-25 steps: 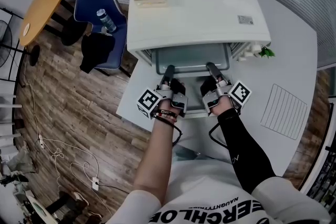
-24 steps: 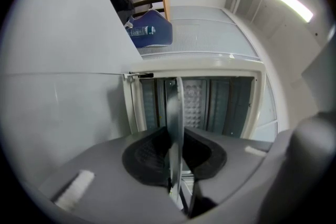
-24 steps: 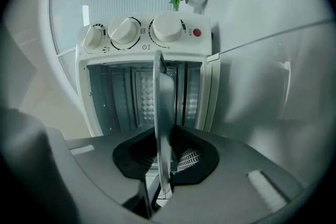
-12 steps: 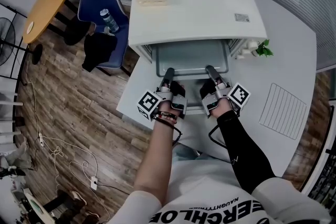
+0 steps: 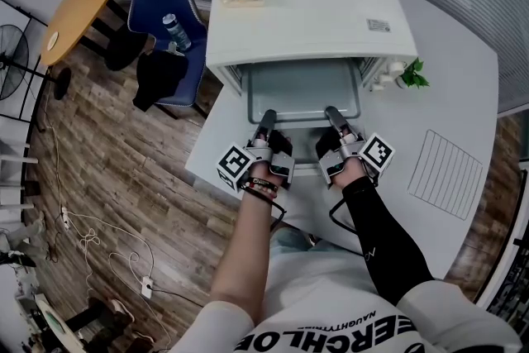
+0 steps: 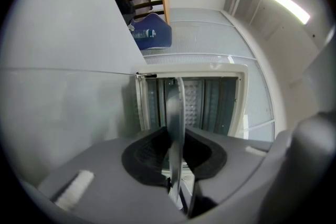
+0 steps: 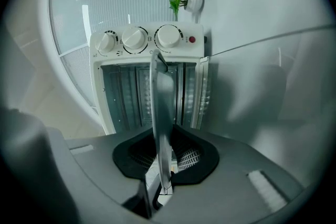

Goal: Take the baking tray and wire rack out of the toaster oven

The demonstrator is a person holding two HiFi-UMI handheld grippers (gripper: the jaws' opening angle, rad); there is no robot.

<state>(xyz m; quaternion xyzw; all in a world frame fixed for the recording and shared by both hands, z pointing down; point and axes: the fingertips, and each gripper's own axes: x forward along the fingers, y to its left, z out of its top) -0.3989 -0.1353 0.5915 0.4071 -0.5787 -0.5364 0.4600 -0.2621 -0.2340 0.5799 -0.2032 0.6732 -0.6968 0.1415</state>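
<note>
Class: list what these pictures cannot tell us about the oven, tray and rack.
- Wire rack: head view, toaster oven roof covers the cavity; gripper views, baking tray edge blocks the middle.
- Tray's rear: head view, under the oven roof.
- Dial markings: right gripper view, too small.

Rear of baking tray [image 5: 304,91] hidden under toaster oven [image 5: 310,12]; label [image 5: 379,26] unreadable.

A toaster oven [image 5: 310,12] sits on a table [image 5: 463,95], opening toward the person. A baking tray [image 5: 304,91] juts out of it. The left gripper [image 5: 268,118] and right gripper [image 5: 332,113] clamp its front edge, side by side. A plant [image 5: 412,78] stands at the oven's right. A wire rack [image 5: 446,175] lies on the table, nearer and further right. Left of the table, a chair [image 5: 178,54] bears a bottle [image 5: 173,31].
</note>
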